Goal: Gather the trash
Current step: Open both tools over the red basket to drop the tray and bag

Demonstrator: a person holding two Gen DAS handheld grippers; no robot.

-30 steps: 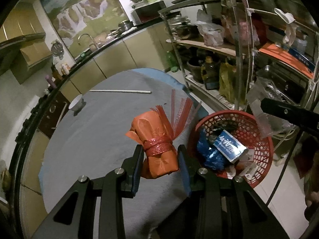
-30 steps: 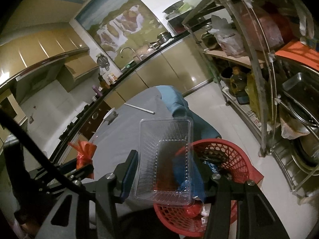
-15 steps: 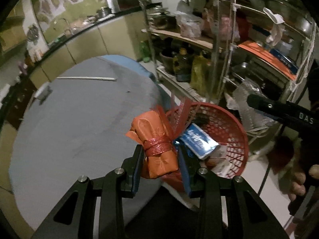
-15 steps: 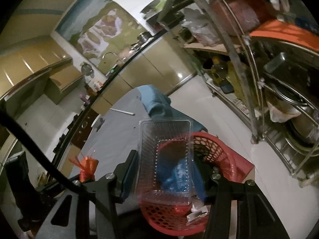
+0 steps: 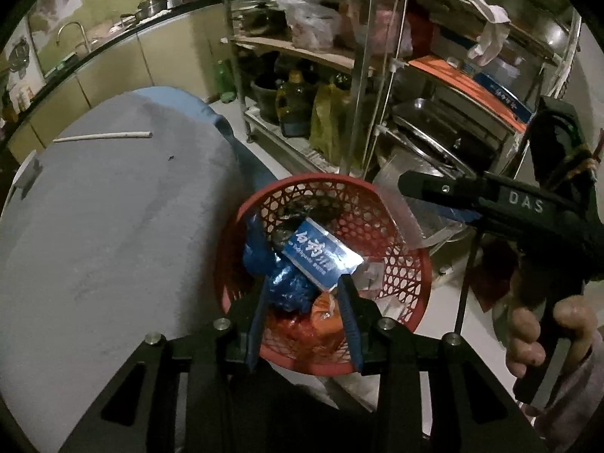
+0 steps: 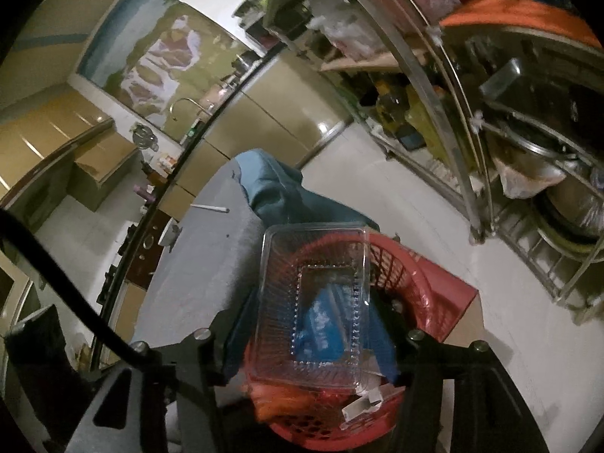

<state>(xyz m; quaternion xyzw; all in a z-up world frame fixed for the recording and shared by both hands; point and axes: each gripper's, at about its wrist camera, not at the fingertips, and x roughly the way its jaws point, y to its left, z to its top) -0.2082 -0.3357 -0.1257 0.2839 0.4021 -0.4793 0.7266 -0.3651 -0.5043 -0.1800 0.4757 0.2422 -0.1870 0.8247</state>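
While both my grippers hang over the red basket, the left gripper is opening — nothing between its jaws, the orange bundle lying in the basket below. My right gripper is opening too, the clear plastic tray between its fingers.

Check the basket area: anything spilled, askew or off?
Nothing spilled. The orange bundle lies in the red basket under the opening left gripper. The clear plastic tray hangs tilted over the basket between the right gripper fingers as they open. A white stick lies on the grey table.
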